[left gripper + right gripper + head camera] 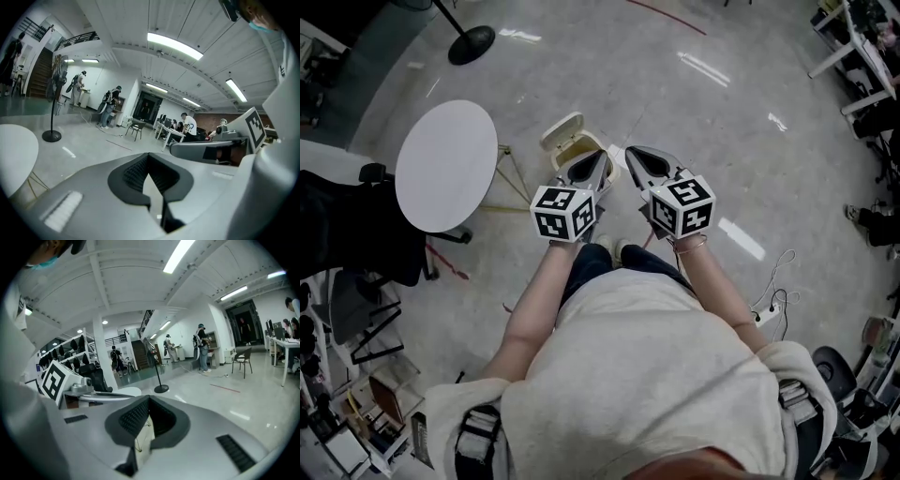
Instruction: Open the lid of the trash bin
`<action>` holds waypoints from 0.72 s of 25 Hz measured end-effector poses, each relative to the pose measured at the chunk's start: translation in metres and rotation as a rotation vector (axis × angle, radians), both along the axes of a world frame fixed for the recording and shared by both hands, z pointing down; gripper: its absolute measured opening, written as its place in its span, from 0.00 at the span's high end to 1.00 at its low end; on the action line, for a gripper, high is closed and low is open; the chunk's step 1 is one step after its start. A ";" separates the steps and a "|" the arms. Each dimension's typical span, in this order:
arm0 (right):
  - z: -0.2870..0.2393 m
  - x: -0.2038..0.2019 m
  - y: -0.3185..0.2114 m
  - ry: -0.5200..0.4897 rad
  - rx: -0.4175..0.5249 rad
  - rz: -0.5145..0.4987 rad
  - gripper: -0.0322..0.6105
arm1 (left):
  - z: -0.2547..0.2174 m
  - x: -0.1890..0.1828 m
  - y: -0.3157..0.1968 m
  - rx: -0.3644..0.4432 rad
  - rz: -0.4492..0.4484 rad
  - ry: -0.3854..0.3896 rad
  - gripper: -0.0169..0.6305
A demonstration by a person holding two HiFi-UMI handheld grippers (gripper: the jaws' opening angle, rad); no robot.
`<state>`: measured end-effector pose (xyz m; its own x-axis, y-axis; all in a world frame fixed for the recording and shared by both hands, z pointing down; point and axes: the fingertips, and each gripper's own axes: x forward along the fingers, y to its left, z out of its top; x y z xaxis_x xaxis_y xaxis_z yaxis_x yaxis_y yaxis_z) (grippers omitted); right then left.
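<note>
A small cream trash bin stands on the floor just ahead of the person's feet, its lid tipped up and back. My left gripper hangs over the bin's right side and hides part of the opening. Its jaws are shut with nothing in them, as the left gripper view also shows. My right gripper is just right of the bin, above the floor, shut and holding nothing. In the right gripper view a cream surface shows through the slit between the jaws.
A round white table stands left of the bin, with a dark chair beyond it. A black stand base is far left. A power strip with cable lies to the right. Desks line the far right.
</note>
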<state>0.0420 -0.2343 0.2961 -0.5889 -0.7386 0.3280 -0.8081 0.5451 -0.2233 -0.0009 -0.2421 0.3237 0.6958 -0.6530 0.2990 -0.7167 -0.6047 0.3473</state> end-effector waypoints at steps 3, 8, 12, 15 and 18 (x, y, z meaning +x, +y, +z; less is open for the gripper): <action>-0.011 0.003 0.006 -0.008 0.021 -0.016 0.94 | -0.023 0.003 0.001 0.059 -0.018 0.011 0.96; -0.037 0.005 0.011 -0.008 0.071 -0.057 0.94 | -0.042 0.008 0.001 0.114 -0.021 -0.021 0.96; -0.047 -0.004 0.015 0.016 0.111 -0.083 0.94 | -0.045 0.001 0.009 0.147 -0.028 -0.067 0.96; -0.042 -0.007 0.018 0.031 0.113 -0.079 0.94 | -0.043 -0.001 0.014 0.156 -0.034 -0.050 0.96; -0.035 -0.010 0.024 0.037 0.102 -0.076 0.94 | -0.037 -0.004 0.022 0.151 -0.030 -0.064 0.96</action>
